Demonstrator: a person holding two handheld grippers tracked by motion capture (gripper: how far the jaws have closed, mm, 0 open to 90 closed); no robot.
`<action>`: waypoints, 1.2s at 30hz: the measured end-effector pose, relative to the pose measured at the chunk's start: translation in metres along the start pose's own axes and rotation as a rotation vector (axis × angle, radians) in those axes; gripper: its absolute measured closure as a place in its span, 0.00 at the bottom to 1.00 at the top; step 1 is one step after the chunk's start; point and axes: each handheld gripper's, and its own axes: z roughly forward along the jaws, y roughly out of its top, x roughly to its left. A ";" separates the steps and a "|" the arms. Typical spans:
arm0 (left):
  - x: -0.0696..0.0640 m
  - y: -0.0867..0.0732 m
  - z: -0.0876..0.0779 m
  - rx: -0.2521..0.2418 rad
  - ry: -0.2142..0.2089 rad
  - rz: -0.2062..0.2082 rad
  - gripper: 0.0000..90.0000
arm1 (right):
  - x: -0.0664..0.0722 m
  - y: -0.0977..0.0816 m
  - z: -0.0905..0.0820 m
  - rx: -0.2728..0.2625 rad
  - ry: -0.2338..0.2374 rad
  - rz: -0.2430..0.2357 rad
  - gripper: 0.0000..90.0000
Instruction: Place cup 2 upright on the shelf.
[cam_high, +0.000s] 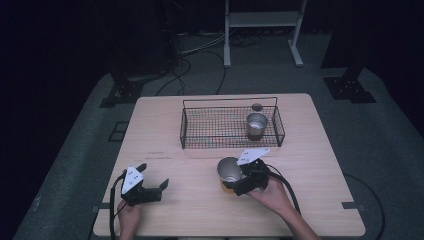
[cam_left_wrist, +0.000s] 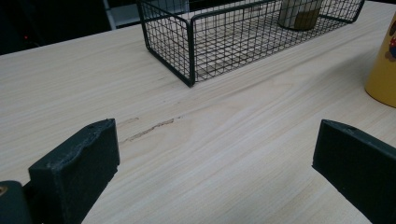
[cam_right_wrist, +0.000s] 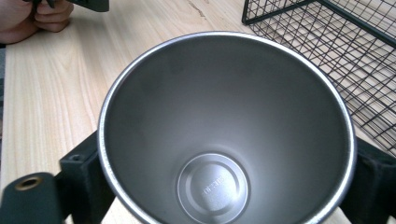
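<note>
Two steel cups are on the scene. One cup (cam_high: 229, 172) stands on the wooden table (cam_high: 310, 200) near the middle of its near half, with the right gripper (cam_high: 239, 176) closed around it: the right gripper view looks straight down into the cup (cam_right_wrist: 219, 140), and a black jaw presses against its wall on either side just under the rim. That view shows the bare metal inside and a round stamped disc at the bottom, which the high view is too far off to give. The left gripper view catches the yellow outside of this cup (cam_left_wrist: 384, 70) with a bit of printed picture at its right edge, a side neither other view offers.

The second cup (cam_high: 256, 125) stands upright in the right part of the black wire basket (cam_high: 200, 135), which lies on the far half of the table; its lower part looks tan in the left gripper view (cam_left_wrist: 299, 14).

The left gripper (cam_high: 152, 186) rests at the near left of the table, well apart from both cups. Its jaws stand spread wide with only bare wood between them, and a faint scuff (cam_left_wrist: 149, 130) marks the table ahead of them. The right gripper view shows the person's left hand (cam_right_wrist: 35, 16) at its far left corner.
</note>
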 end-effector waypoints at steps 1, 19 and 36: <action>0.000 0.000 0.000 0.000 0.000 0.000 0.00 | 0.000 0.000 0.000 0.001 0.006 0.000 0.13; 0.000 0.000 0.000 0.000 -0.002 0.000 0.00 | -0.001 0.005 0.000 0.026 -0.011 -0.011 0.15; 0.000 0.000 0.000 0.001 0.000 -0.001 0.00 | -0.008 0.016 -0.021 0.016 0.001 0.008 0.15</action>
